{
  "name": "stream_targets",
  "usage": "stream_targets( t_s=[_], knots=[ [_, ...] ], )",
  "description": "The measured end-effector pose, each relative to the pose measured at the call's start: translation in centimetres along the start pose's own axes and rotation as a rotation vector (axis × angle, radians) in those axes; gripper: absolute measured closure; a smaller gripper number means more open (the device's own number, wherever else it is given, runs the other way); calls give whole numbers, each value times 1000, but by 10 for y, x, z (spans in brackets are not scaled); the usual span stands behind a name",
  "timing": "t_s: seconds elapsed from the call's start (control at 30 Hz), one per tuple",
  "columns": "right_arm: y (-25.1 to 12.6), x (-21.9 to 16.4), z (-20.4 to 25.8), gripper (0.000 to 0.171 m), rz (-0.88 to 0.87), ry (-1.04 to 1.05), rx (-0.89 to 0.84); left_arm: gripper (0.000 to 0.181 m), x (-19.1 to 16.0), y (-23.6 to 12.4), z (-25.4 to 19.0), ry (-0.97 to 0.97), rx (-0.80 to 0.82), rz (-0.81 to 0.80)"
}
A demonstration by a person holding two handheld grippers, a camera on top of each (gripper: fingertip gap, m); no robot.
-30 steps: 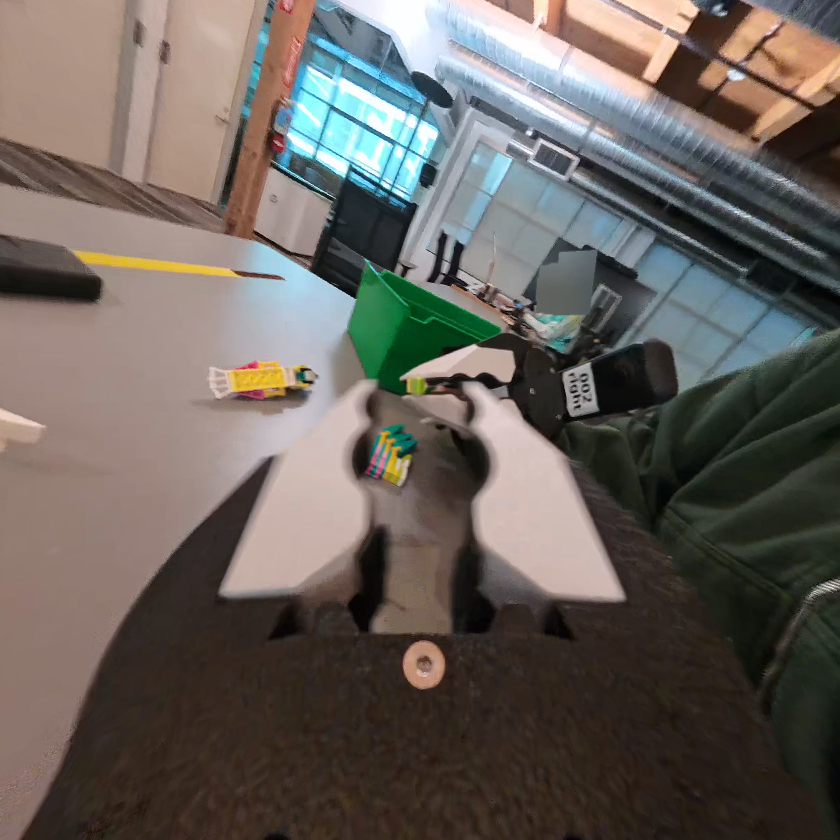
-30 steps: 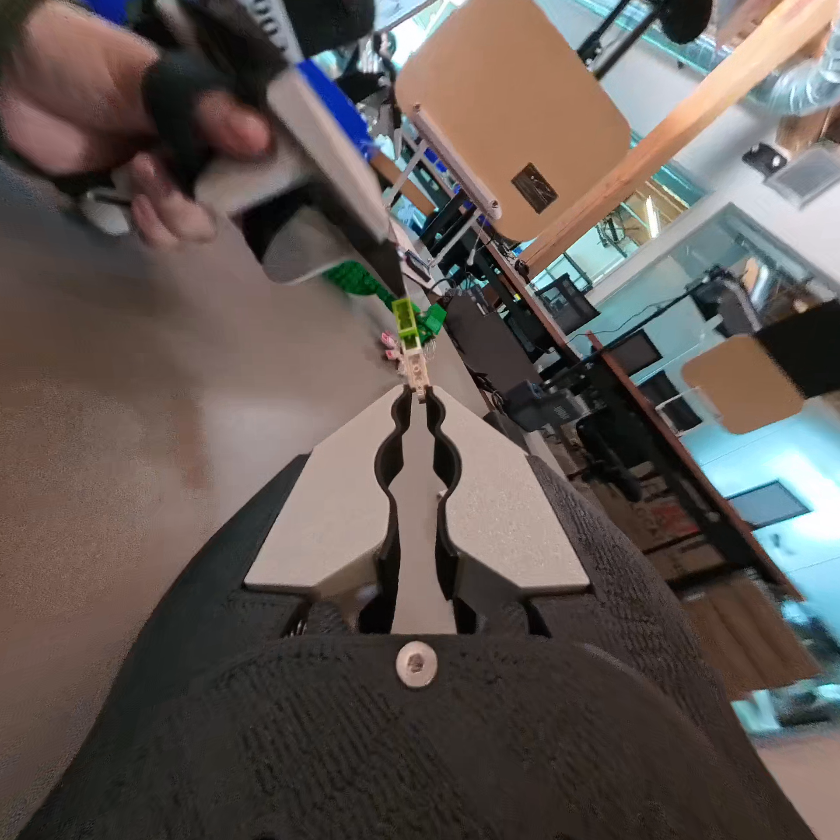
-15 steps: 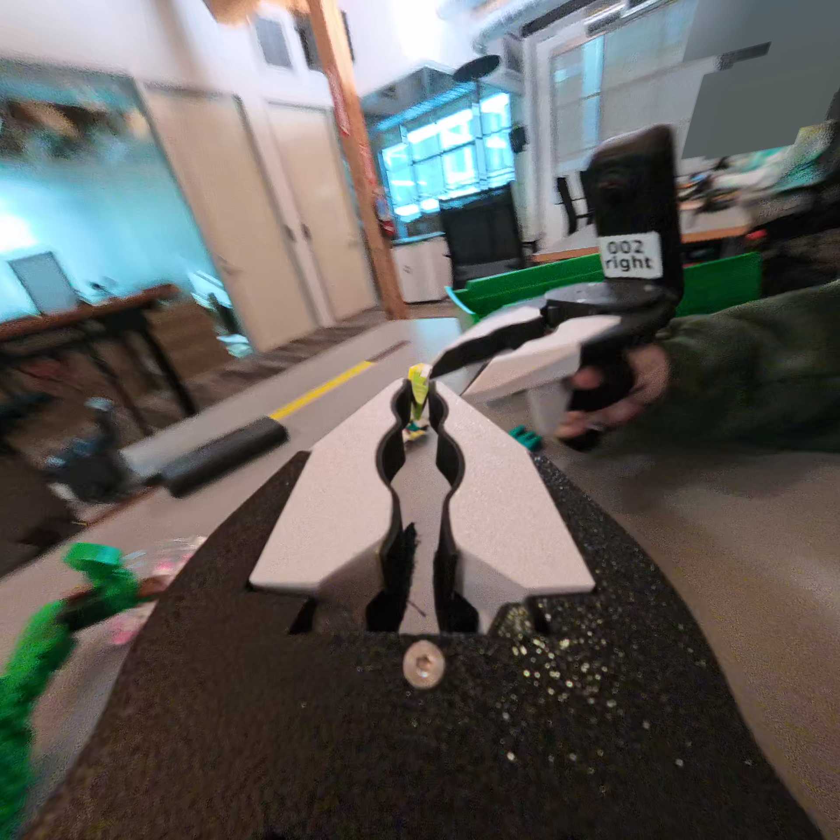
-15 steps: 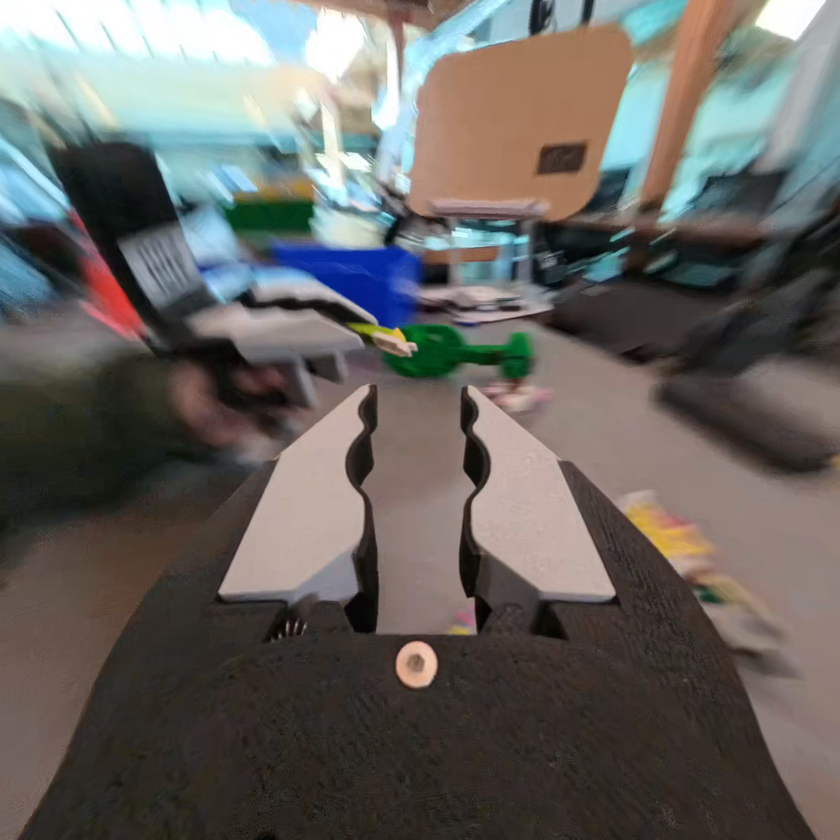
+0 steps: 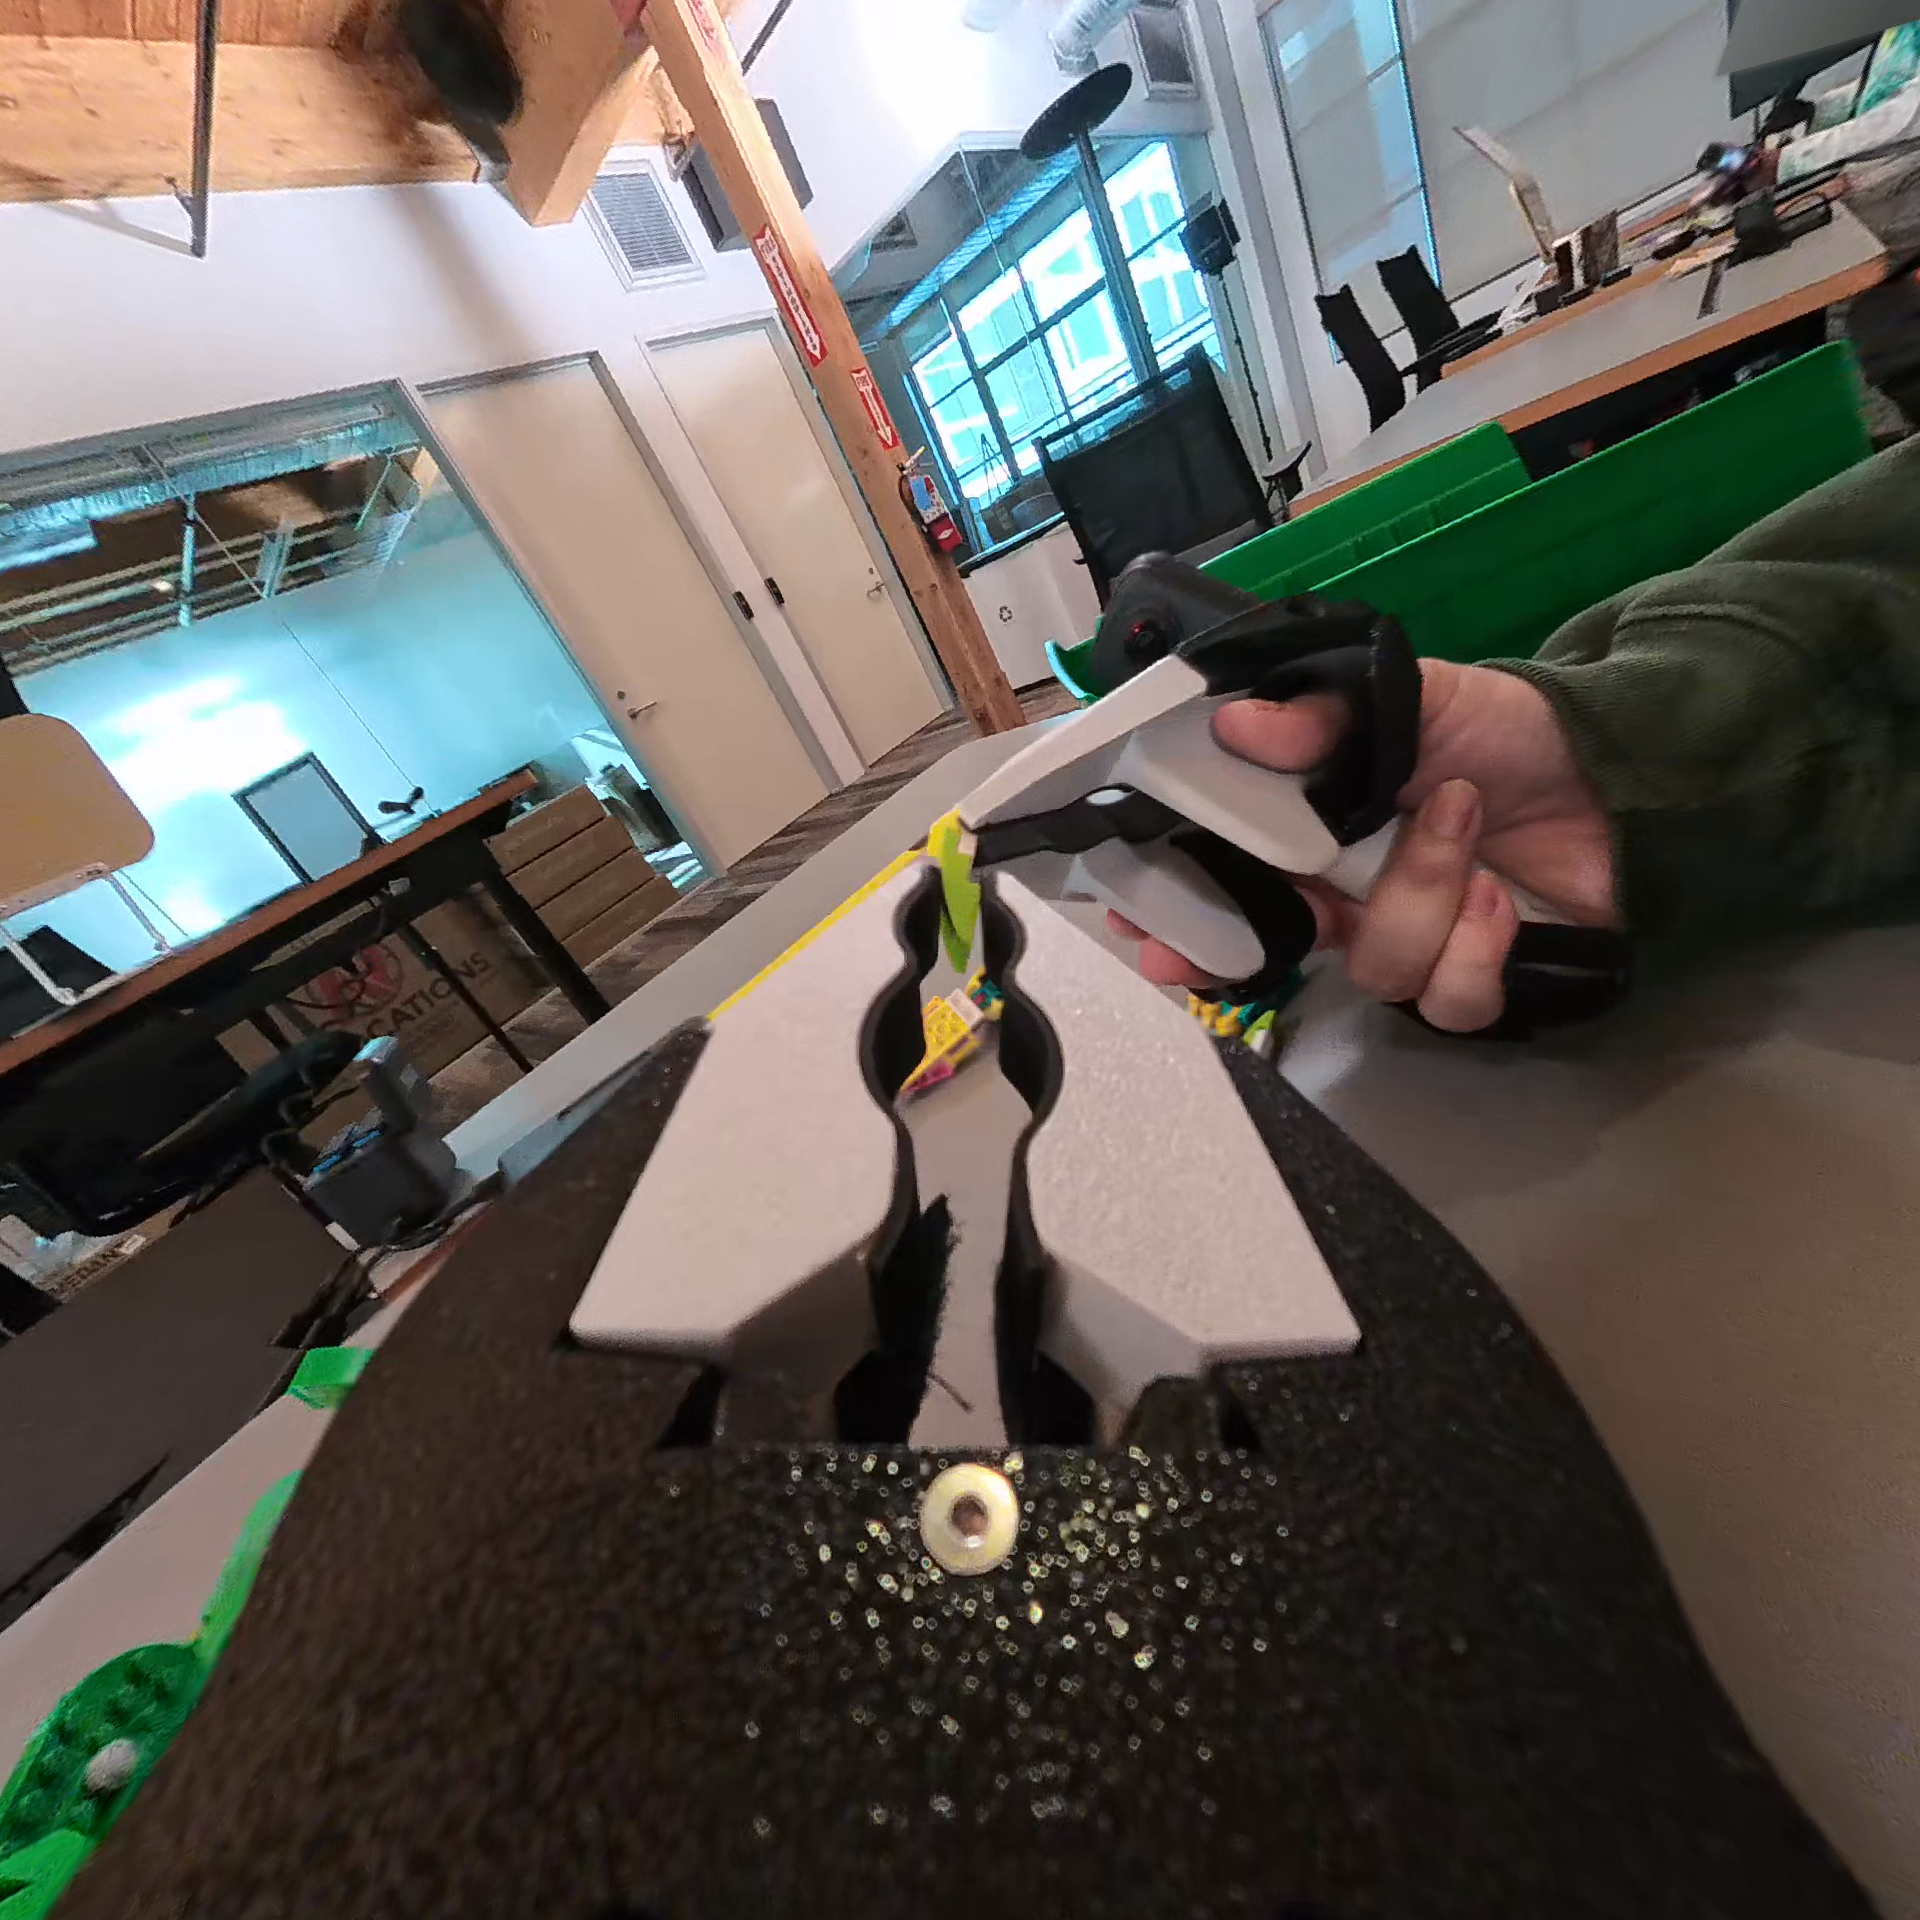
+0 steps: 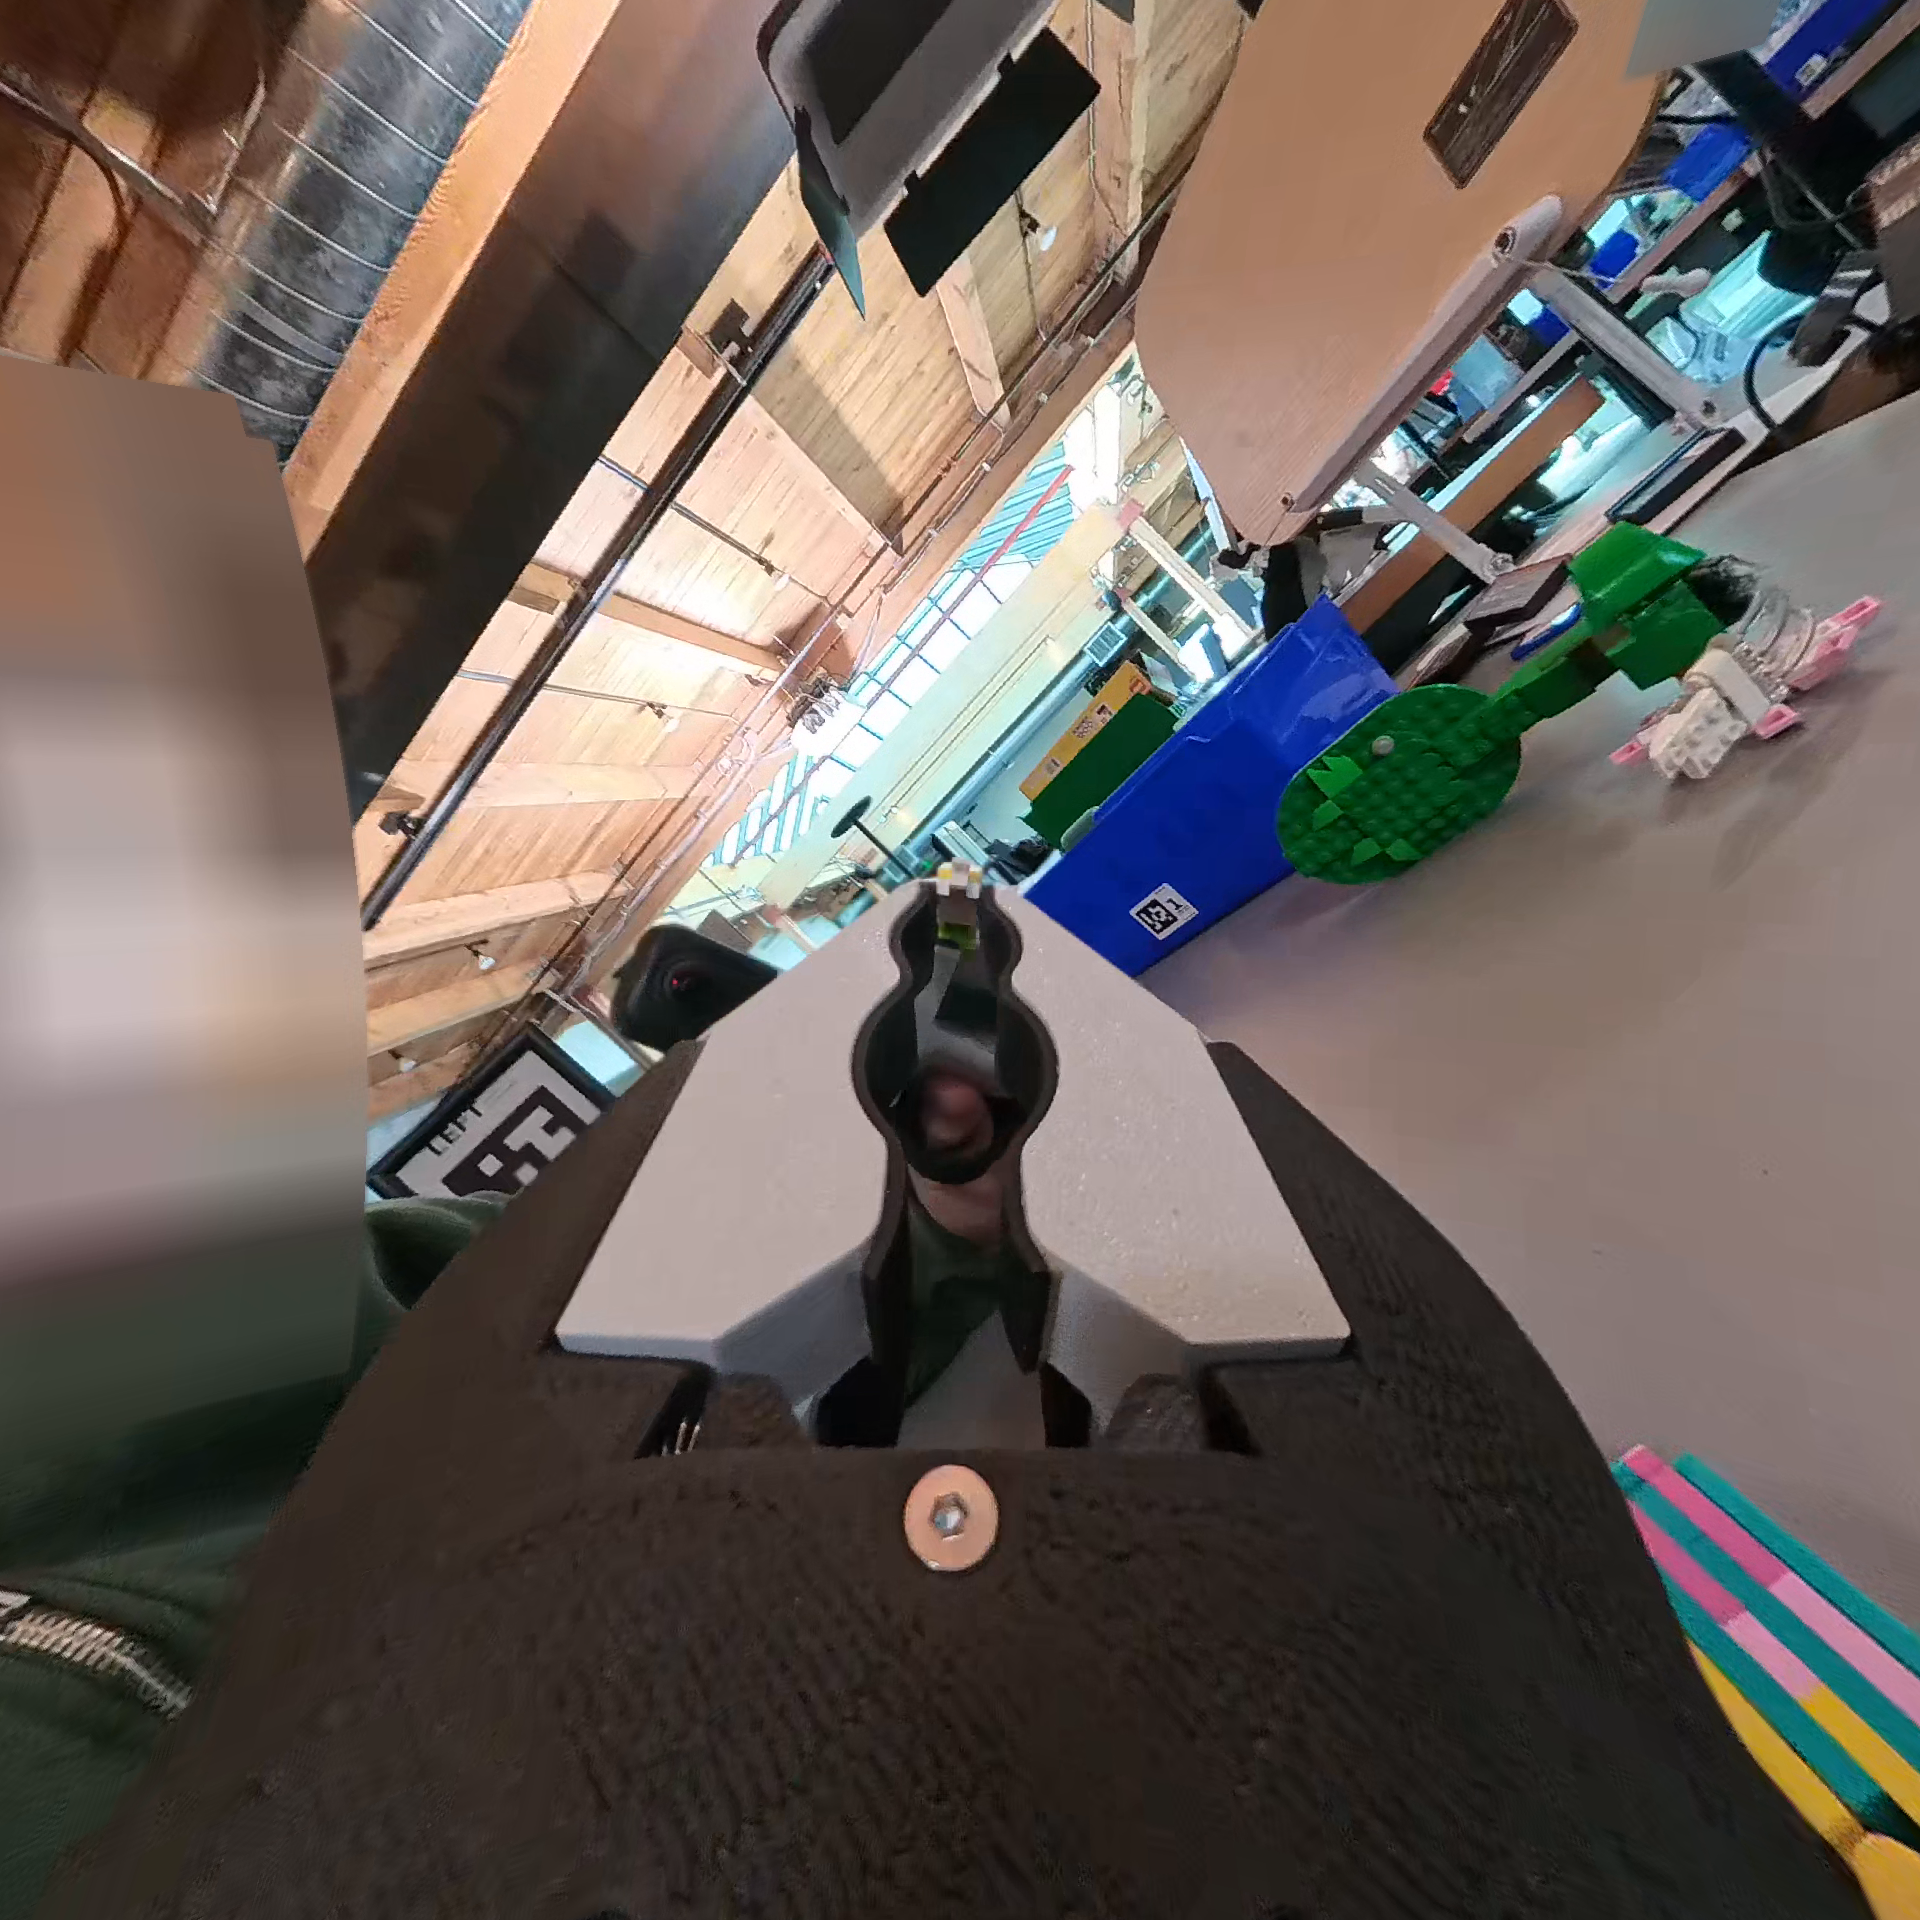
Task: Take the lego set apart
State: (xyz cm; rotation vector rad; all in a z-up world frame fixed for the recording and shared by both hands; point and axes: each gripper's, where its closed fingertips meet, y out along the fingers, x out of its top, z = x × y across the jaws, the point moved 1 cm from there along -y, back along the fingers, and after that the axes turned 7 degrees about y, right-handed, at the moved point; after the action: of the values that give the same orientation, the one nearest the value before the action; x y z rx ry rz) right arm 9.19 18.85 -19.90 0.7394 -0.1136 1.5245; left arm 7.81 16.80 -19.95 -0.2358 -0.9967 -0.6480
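A small lime-green and white lego piece [image 5: 958,914] is held up off the grey table [image 5: 1558,1195]. My left gripper [image 5: 958,883] is shut on its lower part. My right gripper [image 5: 971,831] comes in from the right in a person's hand and pinches its top end. In the right wrist view my right gripper [image 6: 956,899] is shut on the same piece [image 6: 957,881], whose white end pokes out past the tips. The two grippers meet tip to tip. A yellow and pink lego chunk [image 5: 945,1039] lies on the table behind.
A green lego plant on a round base [image 6: 1403,769] and a pink and white piece [image 6: 1714,707] lie on the table [image 6: 1558,1039]. A blue bin [image 6: 1195,821] stands behind them. A green bin [image 5: 1558,540] is at the back right. A striped lego stack [image 6: 1787,1621] lies close by. The grippers are tip to tip, or close to it.
A second ago only the right gripper held the piece and the left was open. Then the left shut on it and the right opened. Now the right has shut on it again.
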Motion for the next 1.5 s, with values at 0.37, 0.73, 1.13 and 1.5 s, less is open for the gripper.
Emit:
stream_targets(
  t_s=[0.37,0.73,1.13,1.5],
  knots=[
    [-14,-12,2,166,305,-301,-45,161,-9,-2,-17,-704,-397,-26],
    [-19,-36,4,166,488,-382,-29,172,-6,-3,-41,-807,-577,-13],
    [-16,-35,7,165,448,-381,-14,175,-5,-4,-40,-728,-544,-4],
    [-18,-37,10,166,485,-383,4,172,0,-8,-34,-814,-579,-60]
  ],
)
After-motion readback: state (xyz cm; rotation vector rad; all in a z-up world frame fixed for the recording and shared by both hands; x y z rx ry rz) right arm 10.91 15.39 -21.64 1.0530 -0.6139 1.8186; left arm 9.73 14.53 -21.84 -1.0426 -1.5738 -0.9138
